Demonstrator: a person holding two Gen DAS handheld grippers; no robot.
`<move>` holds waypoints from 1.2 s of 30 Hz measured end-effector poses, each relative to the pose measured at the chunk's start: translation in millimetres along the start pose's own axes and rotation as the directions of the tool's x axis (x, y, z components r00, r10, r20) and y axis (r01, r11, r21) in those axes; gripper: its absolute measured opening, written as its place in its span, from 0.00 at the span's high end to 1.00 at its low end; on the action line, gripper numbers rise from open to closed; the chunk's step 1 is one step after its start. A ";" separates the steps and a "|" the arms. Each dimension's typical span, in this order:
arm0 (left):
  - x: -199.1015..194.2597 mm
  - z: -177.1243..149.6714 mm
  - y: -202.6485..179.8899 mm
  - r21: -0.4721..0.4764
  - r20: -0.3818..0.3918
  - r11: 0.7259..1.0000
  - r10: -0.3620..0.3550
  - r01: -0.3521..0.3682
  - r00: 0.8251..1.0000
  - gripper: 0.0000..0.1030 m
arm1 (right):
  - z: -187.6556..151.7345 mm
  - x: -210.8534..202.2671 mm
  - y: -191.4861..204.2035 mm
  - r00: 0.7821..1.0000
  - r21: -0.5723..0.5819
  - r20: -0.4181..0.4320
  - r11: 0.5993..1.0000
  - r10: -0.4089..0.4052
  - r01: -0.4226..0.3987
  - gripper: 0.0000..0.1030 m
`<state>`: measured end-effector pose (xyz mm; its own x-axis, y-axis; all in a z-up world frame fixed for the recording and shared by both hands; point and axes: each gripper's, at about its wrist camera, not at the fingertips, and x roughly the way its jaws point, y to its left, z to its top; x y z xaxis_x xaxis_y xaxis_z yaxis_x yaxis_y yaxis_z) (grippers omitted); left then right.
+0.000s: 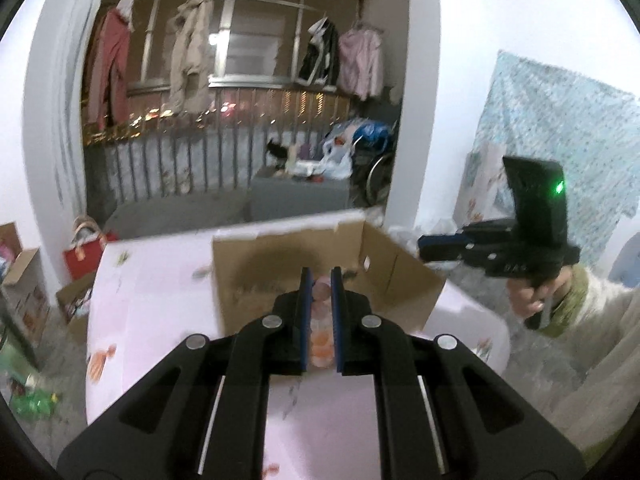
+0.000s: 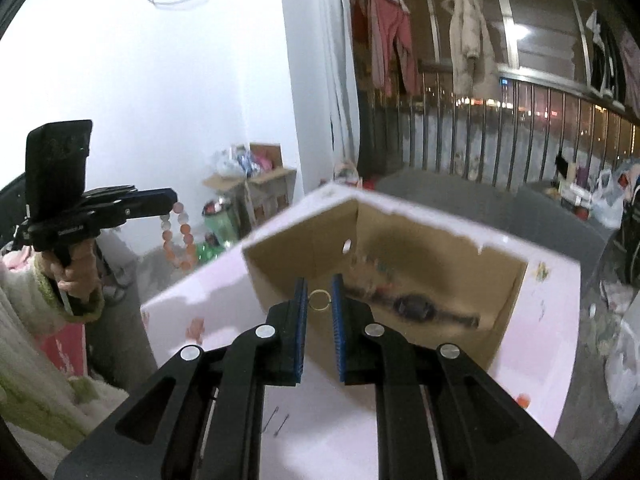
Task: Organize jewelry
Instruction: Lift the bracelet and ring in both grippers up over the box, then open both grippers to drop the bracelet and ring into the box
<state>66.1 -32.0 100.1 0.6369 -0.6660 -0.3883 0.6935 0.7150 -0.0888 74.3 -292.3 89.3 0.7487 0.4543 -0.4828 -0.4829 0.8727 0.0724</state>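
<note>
Left fingers (image 1: 320,280): pinched on the bracelet, a string of pink and orange beads. In the right wrist view the loop hangs free below the tips, held well left of the box and clear of the bench, so I judge nothing can snag as I carry it over.
Bracelet (image 2: 178,236): gripped near its top, most of the beads dangling. A bead string is limp, so a pinch on one part is all I need, and its weight keeps the loop straight down.
Left hand (image 2: 74,268): wrapped round the gripper's handle, a pale fleecy sleeve behind it.
Bench (image 2: 360,440): pale pink cover with small prints. It carries the box; two thin dark pins lie on it nearer me than the box.
Box (image 2: 500,320): open cardboard, its cut-down side facing me, so my fingers can come in low. This looks like the place where the jewelry is gathered.
Ring (image 2: 320,300): a thin gold hoop clamped across its width at the tips of my right fingers, just in front of the box's open side. Held edge to edge, it cannot roll away.
Right fingers (image 2: 320,284): closed on the ring, only the hoop keeping them apart.
Watch (image 2: 416,306): dark, lying flat on the box floor with its strap stretched out, right of the ring. Already put away, I judge.
</note>
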 end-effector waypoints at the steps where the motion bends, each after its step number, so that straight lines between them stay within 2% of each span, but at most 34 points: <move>1: 8.7 8.8 0.4 0.004 0.003 1.000 -0.017 0.017 1.000 0.92 | 4.6 1.6 -4.6 1.000 0.003 0.002 1.000 0.002 -0.002 0.88; 3: 27.8 18.1 0.3 0.011 -0.012 0.999 -0.030 0.030 0.999 0.92 | 12.7 9.1 -17.0 1.000 0.015 -0.005 1.000 0.014 -0.014 0.88; 7: 91.9 18.7 8.8 -0.011 -0.119 0.998 -0.061 0.060 0.991 0.92 | 18.1 41.1 -44.8 0.995 0.042 -0.096 0.999 0.035 -0.031 0.88; 12: 166.1 0.7 21.5 -0.080 -0.261 0.995 -0.082 0.063 0.962 0.92 | 7.6 83.9 -75.5 0.969 0.115 -0.235 0.992 0.070 -0.044 0.88; 16: 194.6 -12.3 26.5 -0.103 -0.324 0.992 -0.106 0.076 0.940 0.92 | -2.7 101.7 -80.4 0.953 0.138 -0.289 0.989 0.088 -0.049 0.87; 18: 196.1 -16.6 26.7 -0.105 -0.330 0.992 -0.106 0.075 0.938 0.91 | -7.6 106.4 -81.3 0.949 0.148 -0.301 0.988 0.093 -0.050 0.87; 20: 199.2 -20.5 26.6 -0.106 -0.343 0.992 -0.107 0.075 0.933 0.80 | -11.5 107.0 -82.3 0.949 0.160 -0.298 0.986 0.098 -0.051 0.86; 24: 199.0 -20.2 29.3 -0.117 -0.340 0.991 -0.100 0.064 0.935 0.75 | -13.8 102.9 -85.3 0.956 0.199 -0.278 0.979 0.097 -0.041 0.81; 29: 174.4 -13.5 31.8 -0.128 -0.293 0.991 -0.071 0.034 0.953 0.69 | -14.7 83.8 -81.2 0.970 0.226 -0.233 0.974 0.068 -0.014 0.80; 31: 158.9 -10.6 34.2 -0.133 -0.264 0.991 -0.033 -0.003 0.964 0.66 | -15.5 66.3 -77.9 0.980 0.242 -0.199 0.970 0.014 0.035 0.75; 32: 149.4 -8.8 37.7 -0.140 -0.248 0.990 -0.011 -0.025 0.969 0.61 | -17.1 54.9 -77.3 0.984 0.260 -0.175 0.964 -0.014 0.060 0.72; 33: 140.4 -7.8 41.1 -0.149 -0.233 0.987 0.020 -0.056 0.972 0.57 | -19.2 45.3 -77.9 0.986 0.276 -0.158 0.957 -0.047 0.090 0.64; 34: 127.0 -8.0 46.1 -0.160 -0.218 0.980 0.083 -0.119 0.972 0.50 | -23.8 31.6 -78.6 0.985 0.307 -0.139 0.942 -0.101 0.139 0.61; 36: 110.2 -8.3 51.6 -0.177 -0.200 0.965 0.158 -0.194 0.967 0.44 | -31.7 13.2 -81.5 0.978 0.357 -0.127 0.912 -0.168 0.203 0.58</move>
<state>169.3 -66.7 45.0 0.6578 -0.4888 -0.5731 0.4863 0.8566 -0.1724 109.2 -363.1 49.3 0.7555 0.2747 -0.5948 -0.1259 0.9518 0.2797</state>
